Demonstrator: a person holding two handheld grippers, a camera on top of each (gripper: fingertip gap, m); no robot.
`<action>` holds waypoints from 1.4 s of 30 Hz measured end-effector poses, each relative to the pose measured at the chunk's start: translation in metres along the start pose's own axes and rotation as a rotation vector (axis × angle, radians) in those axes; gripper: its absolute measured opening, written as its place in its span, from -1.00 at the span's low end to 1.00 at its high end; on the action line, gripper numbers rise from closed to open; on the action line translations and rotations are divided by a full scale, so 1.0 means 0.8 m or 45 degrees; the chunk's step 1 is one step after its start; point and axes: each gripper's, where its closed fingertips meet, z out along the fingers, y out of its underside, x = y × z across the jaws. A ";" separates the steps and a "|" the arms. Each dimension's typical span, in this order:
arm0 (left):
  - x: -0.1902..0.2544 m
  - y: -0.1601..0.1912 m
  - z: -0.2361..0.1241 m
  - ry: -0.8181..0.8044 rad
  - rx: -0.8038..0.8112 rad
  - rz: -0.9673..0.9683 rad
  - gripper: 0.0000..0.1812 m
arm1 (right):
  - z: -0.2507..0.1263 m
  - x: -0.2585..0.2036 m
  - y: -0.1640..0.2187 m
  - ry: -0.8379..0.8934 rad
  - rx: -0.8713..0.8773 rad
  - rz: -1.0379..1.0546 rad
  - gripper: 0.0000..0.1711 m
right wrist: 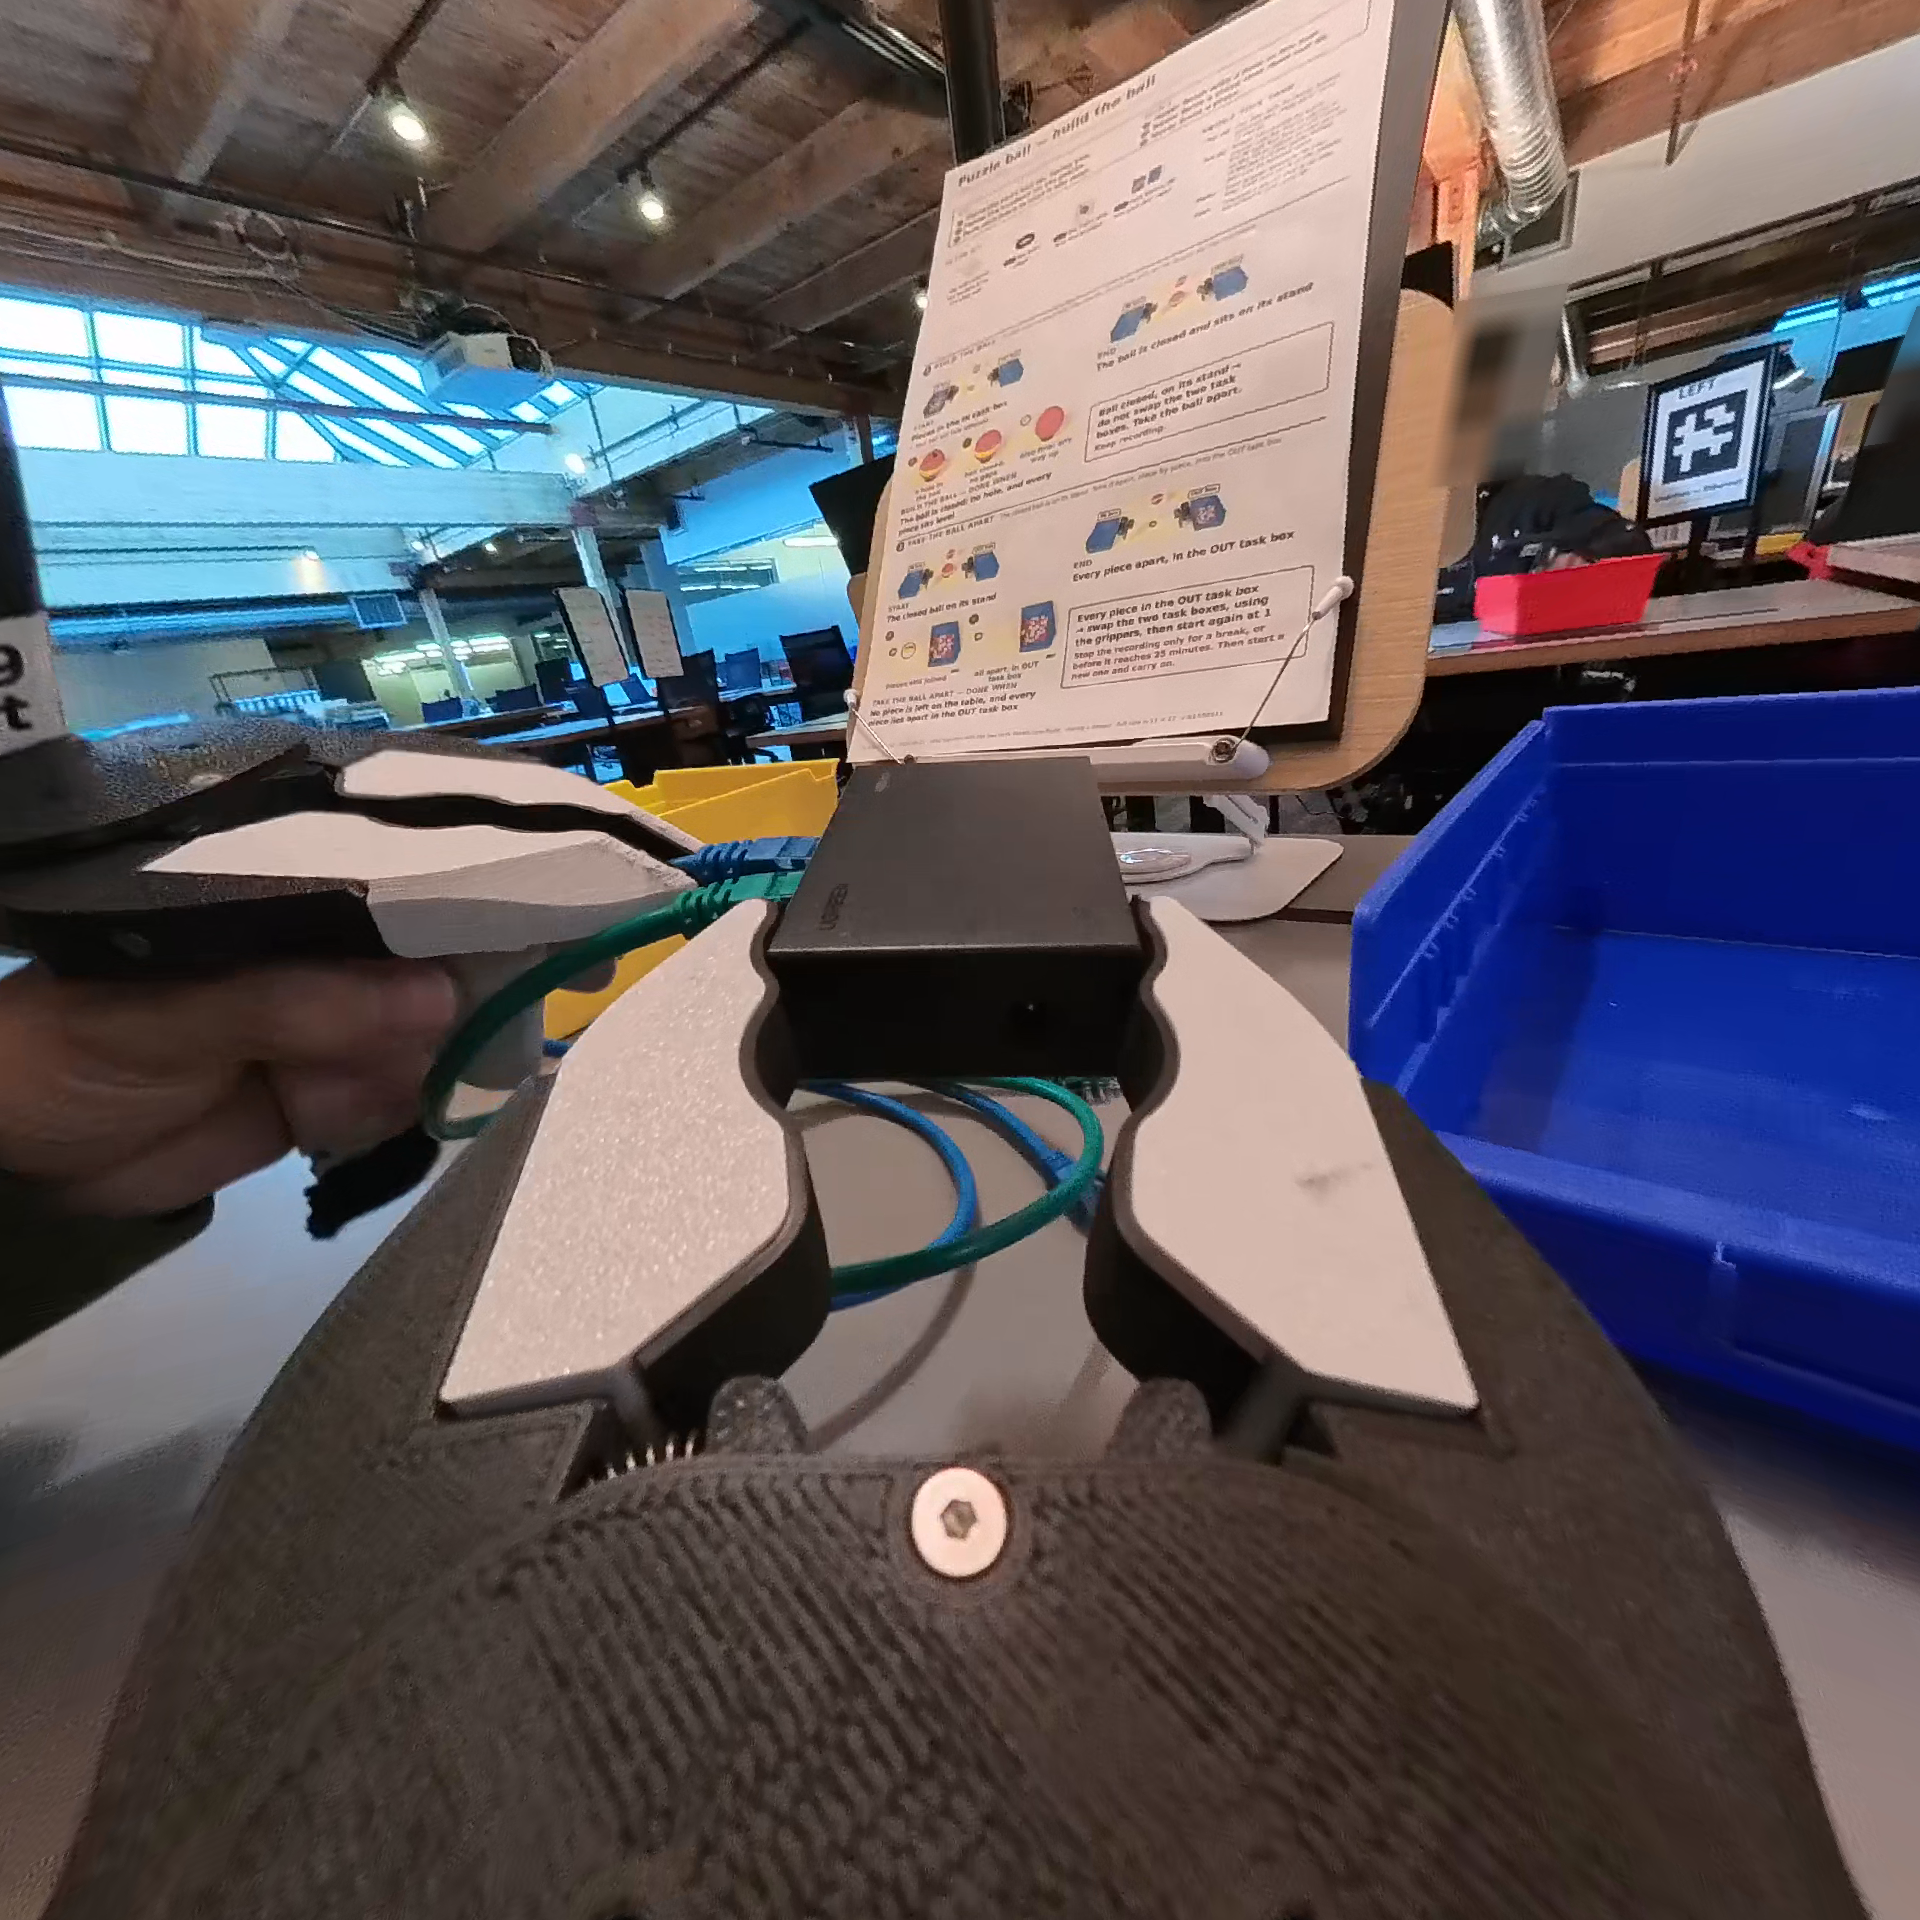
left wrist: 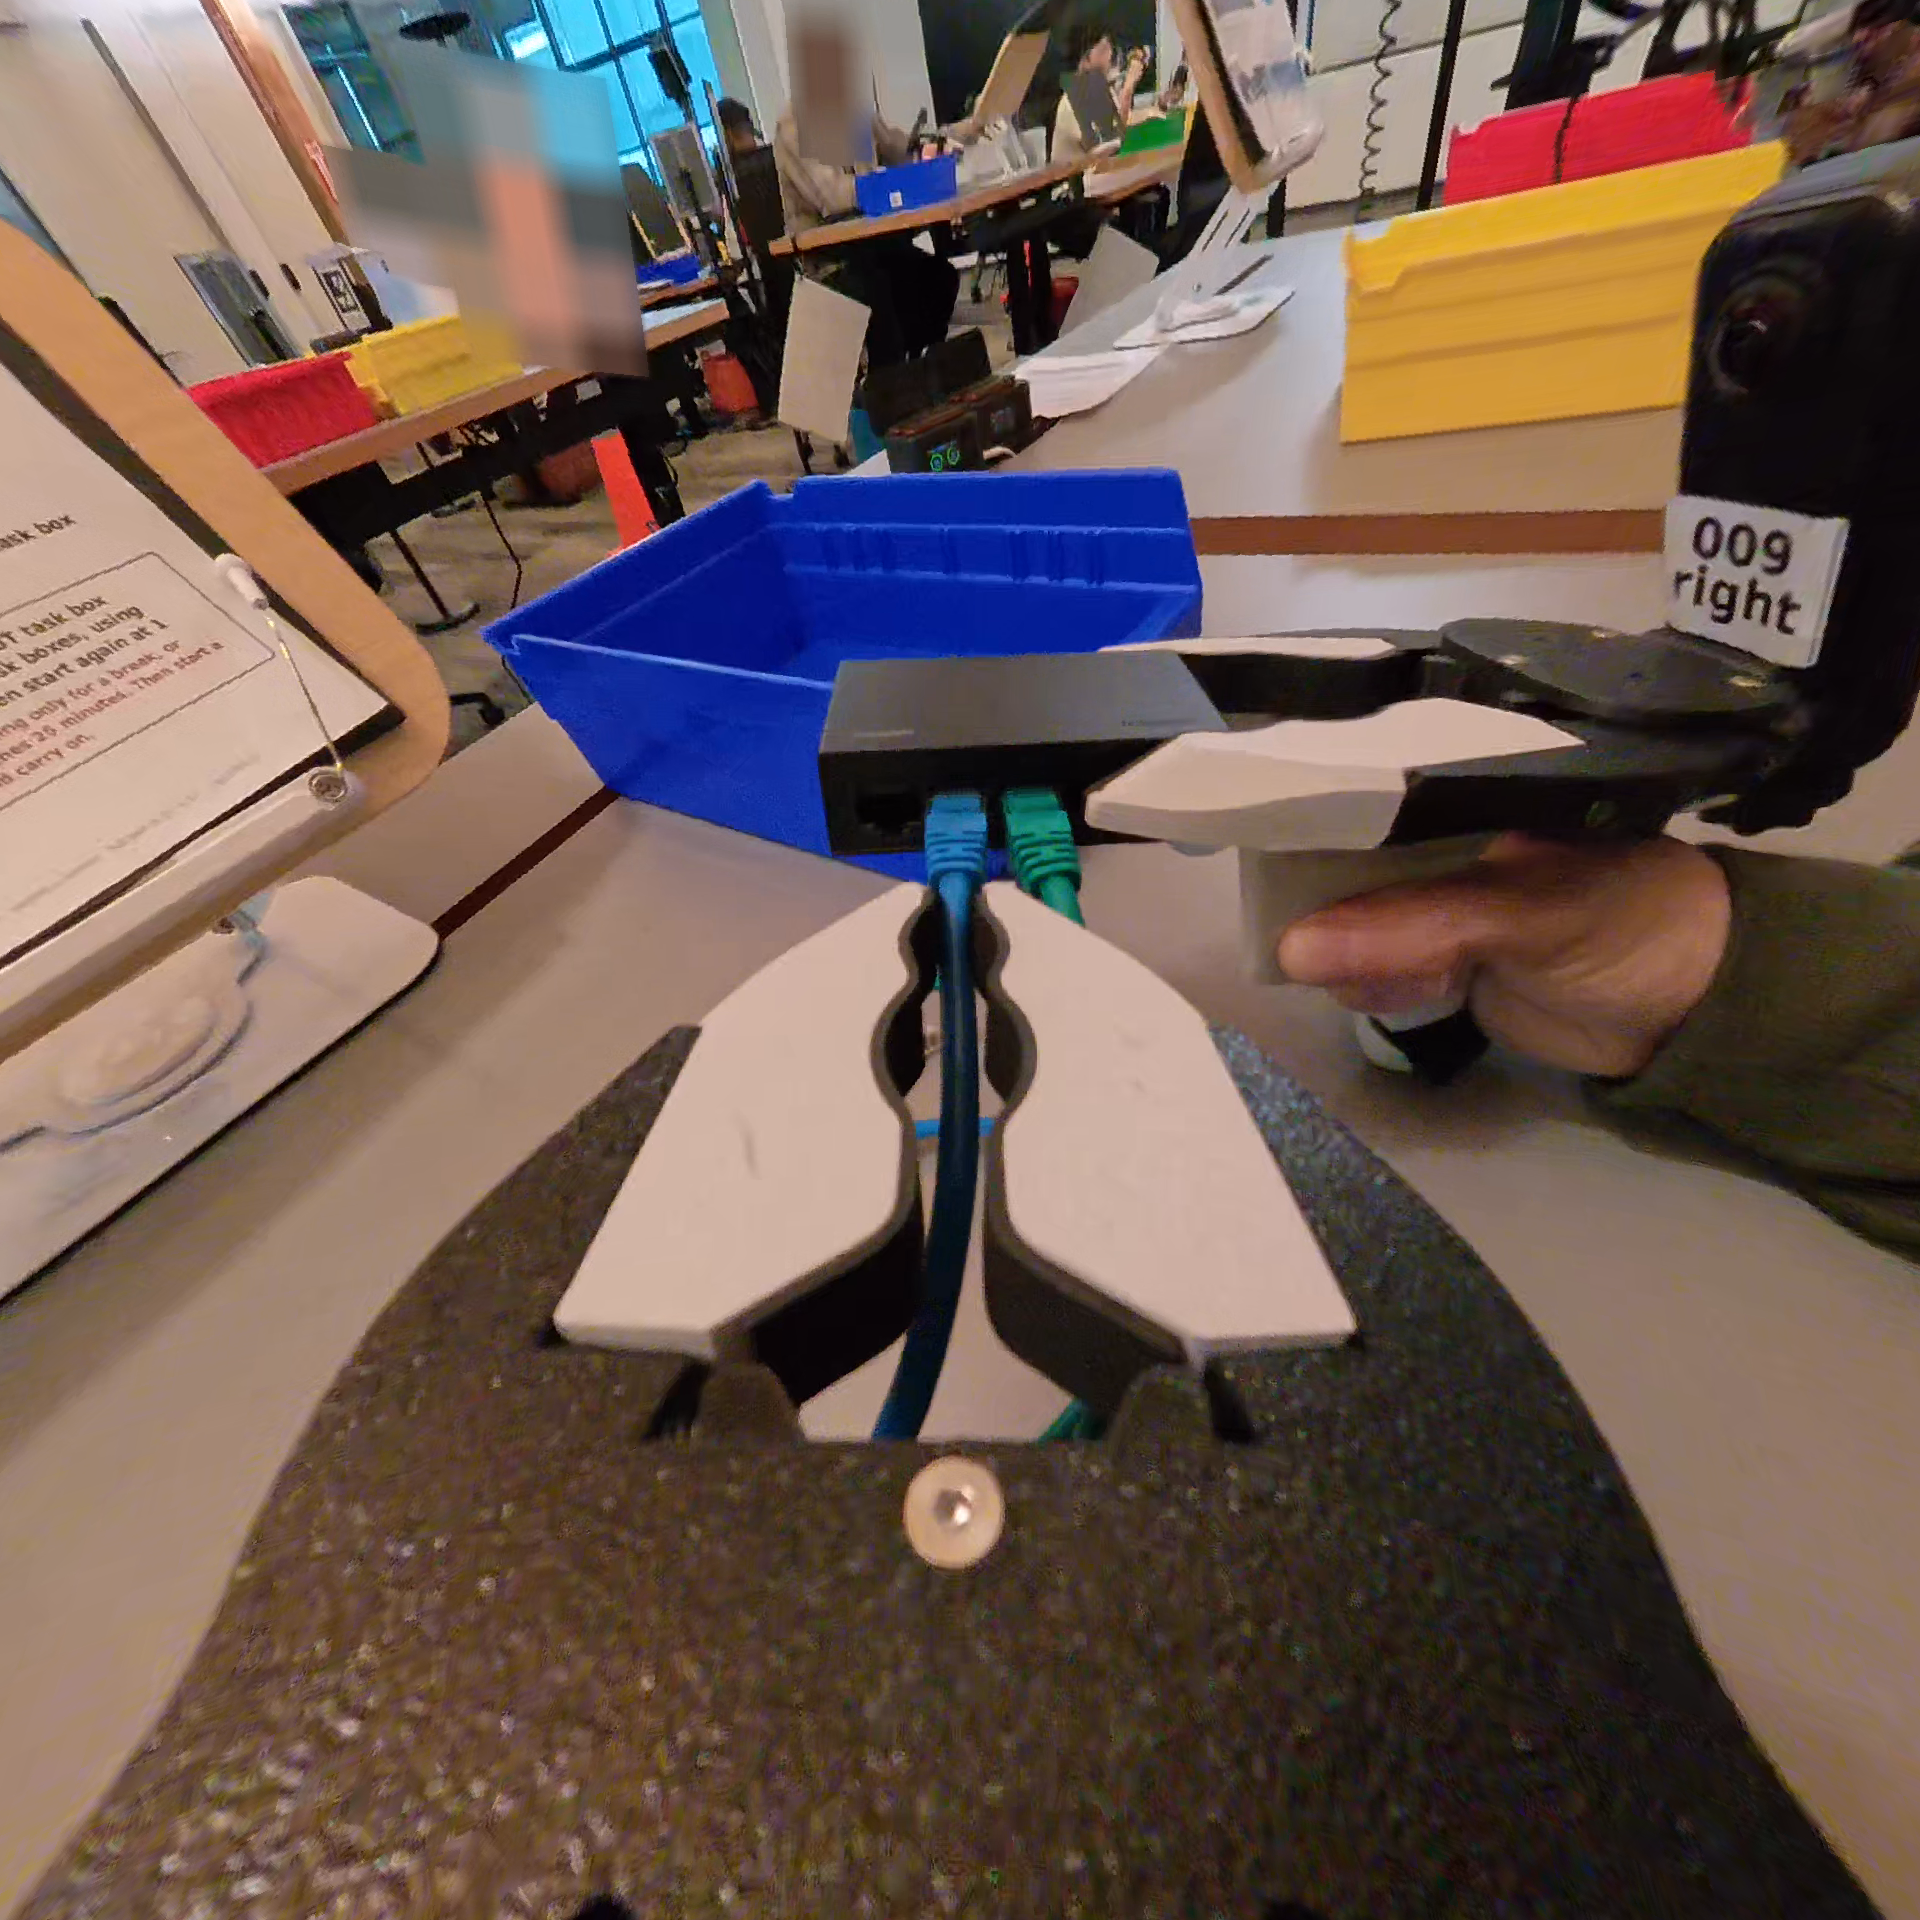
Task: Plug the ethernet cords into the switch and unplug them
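Beside the blue bin point(right wrist: 1621, 935), right gripper point(right wrist: 956, 925) clamps the switch point(right wrist: 951, 883).

Brightly, evenly lit from windows point(right wrist: 260, 395) and ceiling lamps point(right wrist: 407, 125), with soft shadows, strong fisheye bending at edges, slightly blurred background.

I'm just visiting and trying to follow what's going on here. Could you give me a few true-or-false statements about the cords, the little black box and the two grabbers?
1. The left gripper is closed on the blue cord. True.
2. The green cord lies unplugged in the blue bin. False: it is plugged into the switch, beside the blue one.
3. The right gripper holds the switch by its sides. True.
4. Every port on the switch is filled. False: the port left of the blue plug is empty.
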 end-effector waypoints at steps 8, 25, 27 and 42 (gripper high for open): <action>0.000 -0.005 -0.011 -0.064 0.104 0.024 -0.95 | 0.002 -0.009 0.001 -0.059 0.001 0.023 -0.26; -0.009 0.005 -0.005 0.033 -0.232 0.048 -0.95 | 0.007 -0.007 0.008 -0.002 -0.065 -0.016 -0.27; -0.012 0.011 -0.004 0.022 -0.246 0.059 -0.95 | 0.008 -0.007 0.011 0.016 -0.086 -0.039 -0.27; -0.042 -0.028 -0.072 -0.210 -0.063 0.104 -0.68 | 0.001 0.020 0.006 0.114 -0.054 0.047 -0.27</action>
